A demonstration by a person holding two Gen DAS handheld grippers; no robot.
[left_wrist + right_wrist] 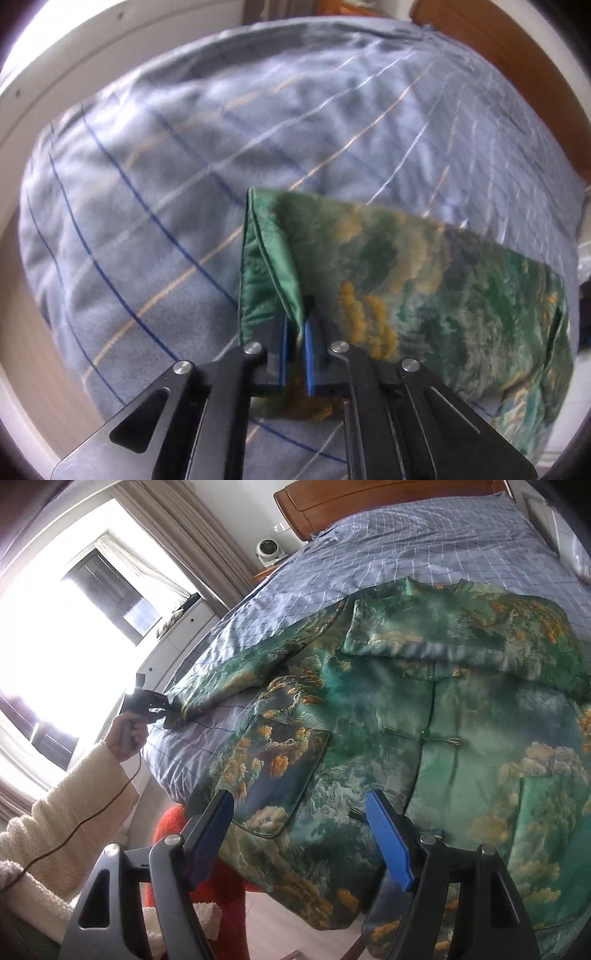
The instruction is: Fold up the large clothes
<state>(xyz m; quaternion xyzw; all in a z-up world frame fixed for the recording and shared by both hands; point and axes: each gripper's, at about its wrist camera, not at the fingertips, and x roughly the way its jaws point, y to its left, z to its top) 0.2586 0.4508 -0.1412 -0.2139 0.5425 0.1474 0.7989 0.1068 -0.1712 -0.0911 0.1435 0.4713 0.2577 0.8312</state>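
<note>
A large green satin jacket with gold and cloud print lies spread on the bed, its hem hanging over the near edge. Its right sleeve is folded across the chest. My left gripper is shut on the cuff of the other sleeve, held out over the bedspread; it also shows in the right wrist view, at the bed's left edge. My right gripper is open and empty, hovering above the jacket's lower front near the patch pocket.
The bed has a blue-grey checked bedspread and a wooden headboard. A bright window with curtains, a white cabinet and a small white fan stand on the left. My red-trousered legs are at the bed's near edge.
</note>
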